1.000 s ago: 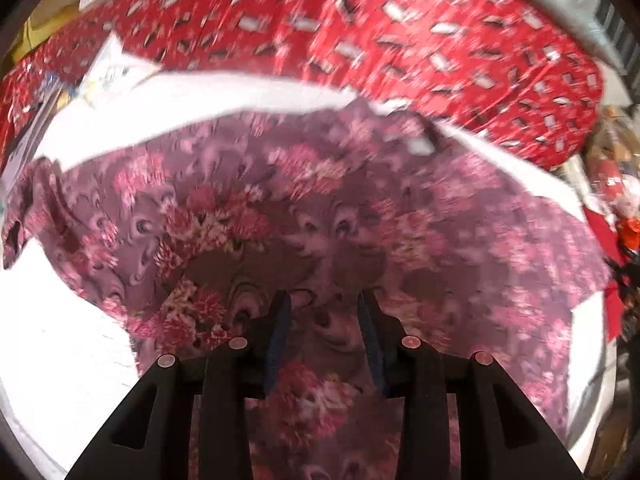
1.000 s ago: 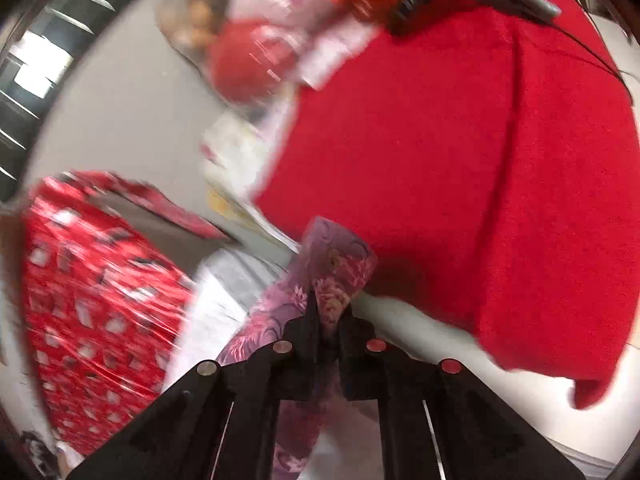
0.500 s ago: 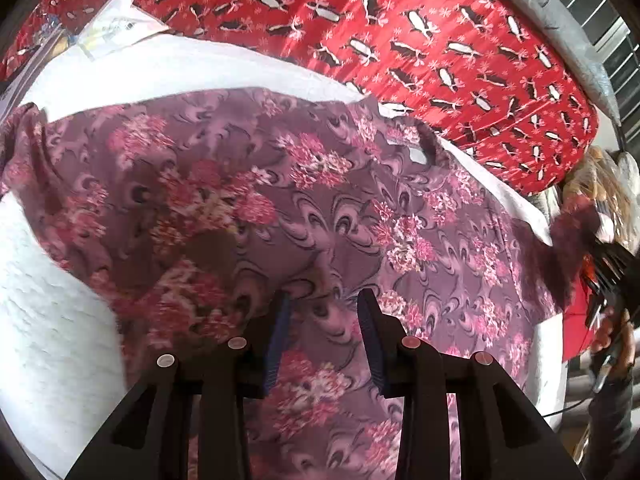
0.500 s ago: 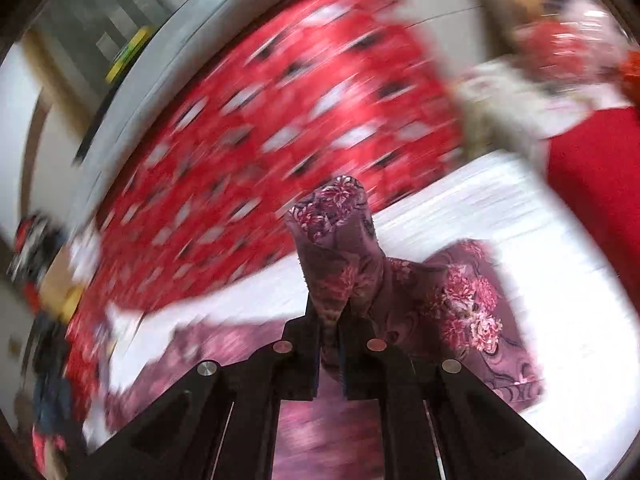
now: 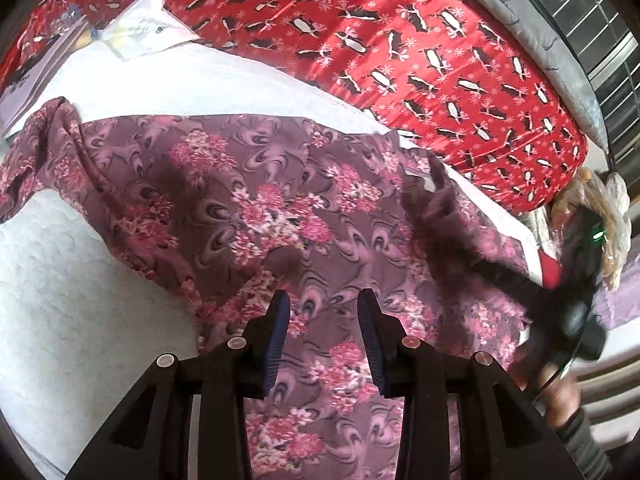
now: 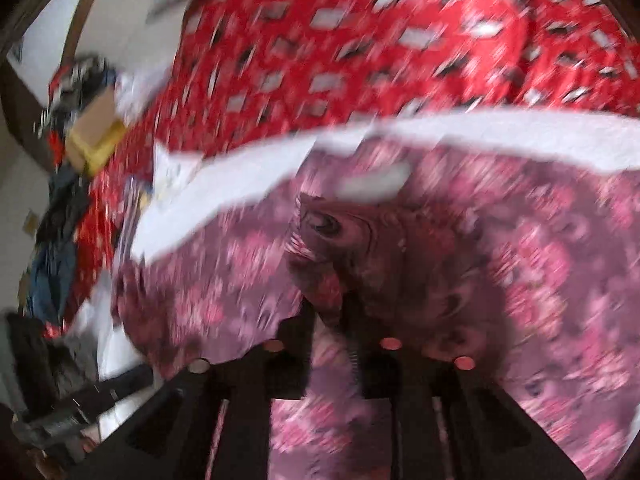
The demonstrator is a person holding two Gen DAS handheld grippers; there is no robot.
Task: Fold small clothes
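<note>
1. The mauve-purple floral garment [image 5: 280,200] is covered in pink and white flower clusters with dark swirly peacock-eye shapes; in the blurry right wrist view [image 6: 520,260] it reads as the same pink-on-purple.
2. The white quilted cloth surface [image 5: 80,300] under it is plain white with faint stitched curls.
3. The shiny red penguin-print blanket [image 5: 400,40] is bright red with black-and-white penguins and pale snowflakes.
4. The left gripper [image 5: 323,308] is black with blue finger pads [image 5: 278,336].
5. The right gripper [image 6: 332,320] looks plain black.
</note>
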